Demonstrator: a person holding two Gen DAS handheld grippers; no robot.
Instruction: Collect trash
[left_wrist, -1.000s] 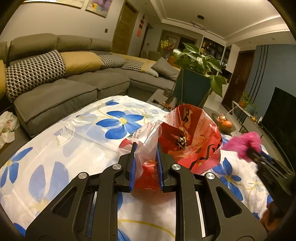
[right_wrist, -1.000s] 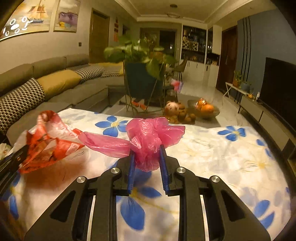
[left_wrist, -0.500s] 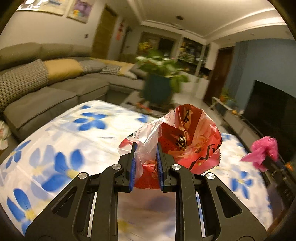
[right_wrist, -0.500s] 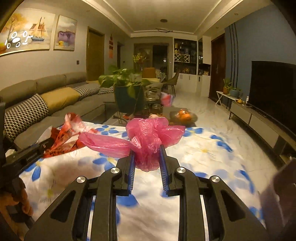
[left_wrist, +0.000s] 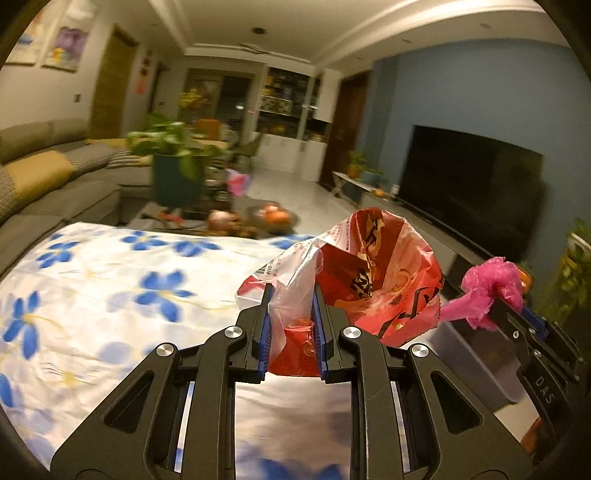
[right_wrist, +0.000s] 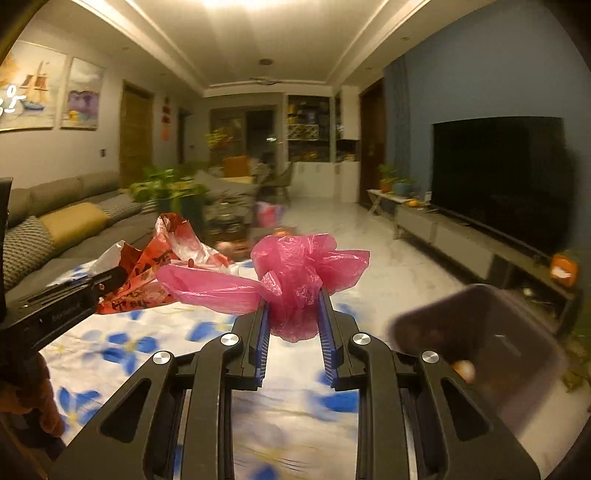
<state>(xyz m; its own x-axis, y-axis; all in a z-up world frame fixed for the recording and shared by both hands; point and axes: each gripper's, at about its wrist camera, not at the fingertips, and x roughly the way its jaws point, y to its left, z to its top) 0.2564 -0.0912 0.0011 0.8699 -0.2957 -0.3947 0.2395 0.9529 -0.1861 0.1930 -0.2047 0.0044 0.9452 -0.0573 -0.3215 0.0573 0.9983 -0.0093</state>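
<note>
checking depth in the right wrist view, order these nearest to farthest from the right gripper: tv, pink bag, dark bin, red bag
1. pink bag, clamped in the right gripper
2. dark bin, low right
3. red bag, left, in the left gripper
4. tv, far right wall

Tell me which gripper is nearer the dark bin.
Right. The right gripper, shut on the pink bag, sits just left of the dark bin; the left gripper, holding the red bag, is farther left.

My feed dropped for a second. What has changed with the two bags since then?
Both hand-held grippers swung right, off the flowered cloth, toward a dark bin now in view. Unchanged: left hand-held gripper clamps the red bag; right hand-held gripper clamps the pink bag.
</note>
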